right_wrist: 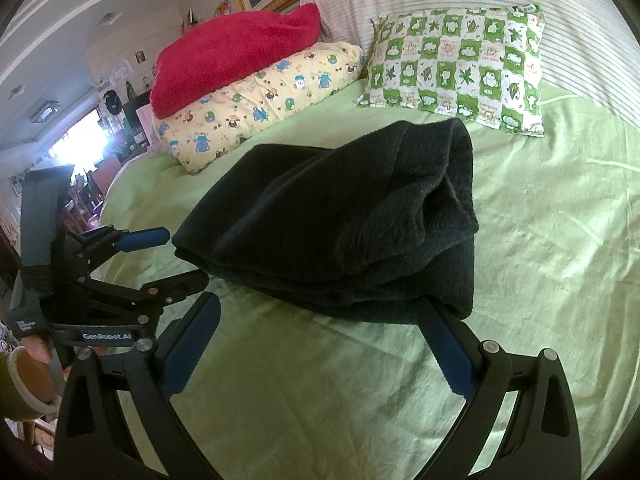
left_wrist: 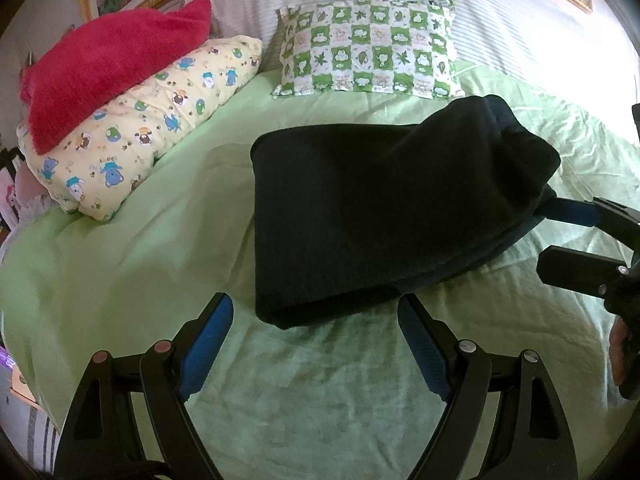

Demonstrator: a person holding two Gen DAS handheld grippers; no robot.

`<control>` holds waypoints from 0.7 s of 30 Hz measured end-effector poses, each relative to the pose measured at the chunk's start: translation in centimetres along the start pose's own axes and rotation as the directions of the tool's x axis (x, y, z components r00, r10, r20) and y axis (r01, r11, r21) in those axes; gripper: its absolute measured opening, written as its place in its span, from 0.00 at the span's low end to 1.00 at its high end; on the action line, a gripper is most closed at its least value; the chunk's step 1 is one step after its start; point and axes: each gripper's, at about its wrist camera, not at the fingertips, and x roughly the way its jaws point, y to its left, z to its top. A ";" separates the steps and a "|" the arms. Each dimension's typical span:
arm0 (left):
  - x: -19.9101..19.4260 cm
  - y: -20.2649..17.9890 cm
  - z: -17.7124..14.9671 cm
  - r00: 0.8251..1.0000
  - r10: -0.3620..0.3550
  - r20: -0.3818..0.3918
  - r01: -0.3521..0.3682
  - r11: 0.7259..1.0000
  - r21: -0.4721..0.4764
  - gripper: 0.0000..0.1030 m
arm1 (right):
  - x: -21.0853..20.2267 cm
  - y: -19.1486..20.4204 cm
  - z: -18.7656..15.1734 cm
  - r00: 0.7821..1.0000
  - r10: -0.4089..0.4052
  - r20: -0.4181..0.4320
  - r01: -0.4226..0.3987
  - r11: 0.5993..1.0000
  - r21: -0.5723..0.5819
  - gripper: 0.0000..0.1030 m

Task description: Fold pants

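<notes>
Left gripper (left_wrist: 316, 320): nearest the left wrist camera, jaws spread wide, holding nothing, blue pads over bare sheet just short of the pants' near edge.

Right gripper (right_wrist: 320, 320): jaws likewise spread wide, holding nothing; its right pad (right_wrist: 448, 352) meets or slips just under the near corner of the bundle, and actual contact cannot be confirmed.

Pants (left_wrist: 380, 208): dark, thick fabric, lying on the green bed sheet (left_wrist: 120, 280) as a compact stack of several layers. Near edge looks fairly straight; far end is bunched and raised, with one loose fold hanging open.

Position: bundle sits in the middle of the bed, just ahead of both grippers, well apart from the green-checked pillow (left_wrist: 372, 48) and from the yellow printed pillow (left_wrist: 148, 120) with a red towel (left_wrist: 108, 64) on top.

Progress, as judged: the main folds appear done. Remaining, probably: flattening the puffed far end, squaring the edges, perhaps one closing fold.
</notes>
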 end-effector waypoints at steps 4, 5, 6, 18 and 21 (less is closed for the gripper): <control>0.1 -0.1 0.1 1.000 -0.001 -0.006 0.001 1.000 0.003 0.82 | -0.1 0.0 0.2 1.000 -0.003 0.000 0.003 1.000 0.002 0.96; 0.1 0.0 0.2 1.000 -0.004 -0.007 0.004 1.000 0.000 0.83 | -0.1 0.1 0.2 1.000 -0.003 0.000 0.003 1.000 0.001 0.96; 0.2 0.0 0.2 1.000 -0.007 -0.008 0.007 1.000 -0.003 0.82 | -0.1 0.0 0.2 1.000 -0.003 0.000 0.003 1.000 0.002 0.96; -0.3 0.0 0.7 1.000 -0.023 -0.002 0.023 1.000 -0.014 0.83 | -0.7 -0.1 -0.2 1.000 -0.011 0.010 0.011 1.000 0.013 0.96; -0.3 0.0 0.7 1.000 -0.027 -0.002 0.027 1.000 -0.015 0.83 | -1.1 -0.2 -0.3 1.000 -0.017 0.015 0.017 1.000 0.013 0.96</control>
